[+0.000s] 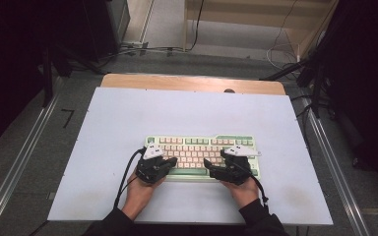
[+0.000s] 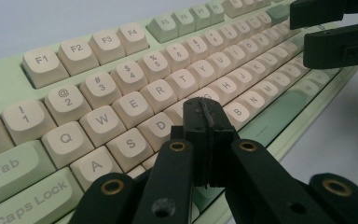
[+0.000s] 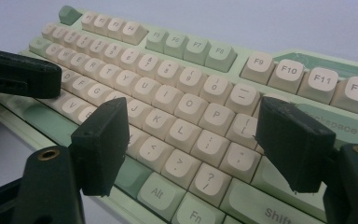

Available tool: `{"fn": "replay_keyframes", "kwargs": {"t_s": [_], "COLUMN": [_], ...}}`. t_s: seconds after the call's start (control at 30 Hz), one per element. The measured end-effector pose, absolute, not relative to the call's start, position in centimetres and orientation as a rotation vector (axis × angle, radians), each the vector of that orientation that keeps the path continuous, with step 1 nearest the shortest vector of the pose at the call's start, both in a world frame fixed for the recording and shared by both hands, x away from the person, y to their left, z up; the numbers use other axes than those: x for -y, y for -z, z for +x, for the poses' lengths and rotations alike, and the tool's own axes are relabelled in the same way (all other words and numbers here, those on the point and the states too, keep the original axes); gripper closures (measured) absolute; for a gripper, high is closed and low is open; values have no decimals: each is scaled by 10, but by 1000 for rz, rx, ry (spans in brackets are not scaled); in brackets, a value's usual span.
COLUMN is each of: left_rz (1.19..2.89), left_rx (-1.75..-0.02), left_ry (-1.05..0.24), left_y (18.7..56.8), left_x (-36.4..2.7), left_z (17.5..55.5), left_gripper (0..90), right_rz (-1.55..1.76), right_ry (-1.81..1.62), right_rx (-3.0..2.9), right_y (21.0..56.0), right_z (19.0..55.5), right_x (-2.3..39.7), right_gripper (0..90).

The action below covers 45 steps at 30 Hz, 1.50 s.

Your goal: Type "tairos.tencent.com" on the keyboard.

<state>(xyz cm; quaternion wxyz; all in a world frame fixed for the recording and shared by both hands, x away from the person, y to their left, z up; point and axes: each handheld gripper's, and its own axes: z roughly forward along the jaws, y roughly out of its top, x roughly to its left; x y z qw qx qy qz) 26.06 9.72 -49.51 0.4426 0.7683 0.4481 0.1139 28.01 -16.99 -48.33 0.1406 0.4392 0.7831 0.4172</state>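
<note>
Left gripper (image 2: 206, 122) hangs over the keyboard (image 1: 204, 153) near the F key, jaws pressed together, empty; right gripper (image 3: 191, 135) gapes wide above the punctuation keys, holding nothing.

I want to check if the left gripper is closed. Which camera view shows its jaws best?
The left gripper view: the left gripper has its jaws pressed together over the keyboard. The high view shows it small; the right gripper view shows its dark tip at the left edge.
</note>
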Motion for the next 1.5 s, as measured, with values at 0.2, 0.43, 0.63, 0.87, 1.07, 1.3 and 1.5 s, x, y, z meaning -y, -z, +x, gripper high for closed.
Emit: {"fn": "replay_keyframes", "kwargs": {"t_s": [0.2,0.43,0.63,0.87,1.07,1.3,1.5], "left_rz": [1912,1920,1895,1824,1750,1701,1707], "left_rx": [-1119,-1119,-1116,-1118,-1160,-1228,-1246], "left_ry": [-284,-270,-274,-327,-425,-520,-528], "left_y": [496,497,495,489,482,478,480], "left_x": [-96,-96,-97,-105,-117,-129,-131], "left_z": [261,261,260,258,257,260,264], "left_gripper": [900,900,900,661,475,340,382], "right_rz": [1271,1271,1271,1270,1263,1262,1263], "right_ry": [-1205,-1203,-1205,-1205,-1203,-1203,-1199], "right_rx": [-2259,-2266,-2264,-2266,-2268,-2269,-2270], "right_y": [484,484,483,483,484,484,484], "right_z": [280,280,280,280,280,280,279], "right_x": [170,169,169,169,168,168,168], "right_gripper": [242,242,242,242,242,243,242]}}
